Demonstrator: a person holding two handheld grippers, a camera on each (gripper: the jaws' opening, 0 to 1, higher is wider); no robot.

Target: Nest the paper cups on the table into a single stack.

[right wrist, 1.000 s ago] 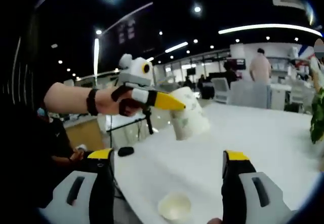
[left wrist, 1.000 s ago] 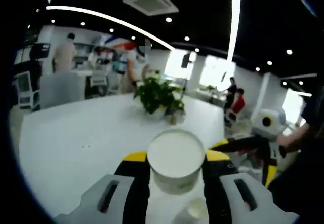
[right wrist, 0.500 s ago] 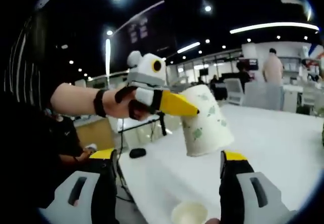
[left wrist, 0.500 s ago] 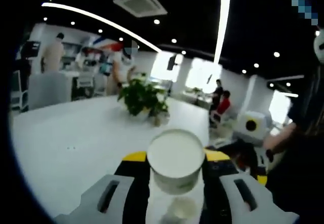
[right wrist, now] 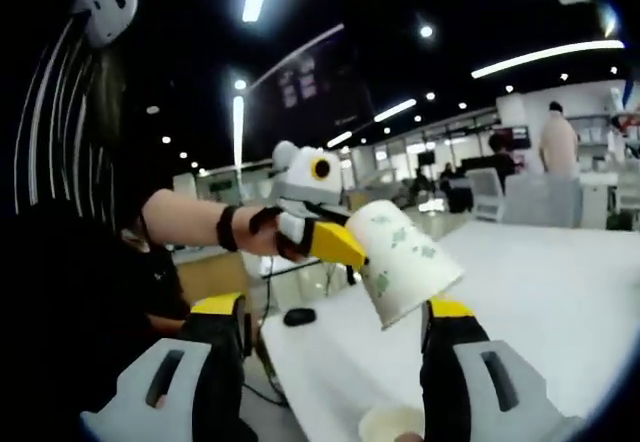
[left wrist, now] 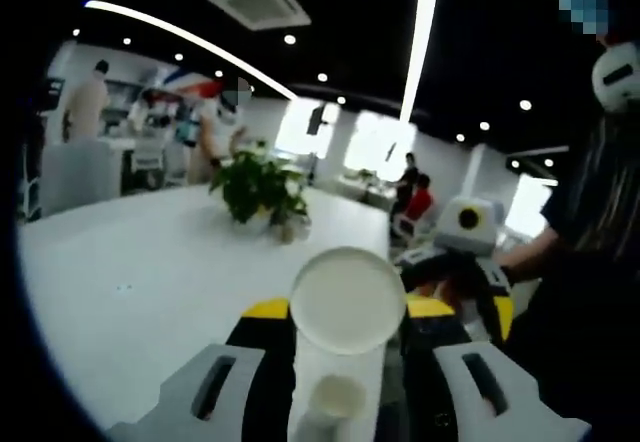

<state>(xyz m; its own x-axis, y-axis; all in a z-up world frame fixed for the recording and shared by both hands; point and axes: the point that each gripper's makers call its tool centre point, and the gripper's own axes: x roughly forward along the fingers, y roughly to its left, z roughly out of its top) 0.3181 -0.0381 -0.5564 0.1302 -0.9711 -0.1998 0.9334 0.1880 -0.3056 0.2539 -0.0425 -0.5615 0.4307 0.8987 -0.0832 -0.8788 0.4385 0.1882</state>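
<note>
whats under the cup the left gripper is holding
Below the held cup, a second paper cup stands open-mouthed on the white table between the left gripper jaws. Its lower part is out of frame.

white paper cup [right wrist: 405, 272] with green leaf print; white table [right wrist: 540, 302]

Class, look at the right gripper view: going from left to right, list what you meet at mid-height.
Person's forearm → left gripper → paper cup held in it → white table.
</note>
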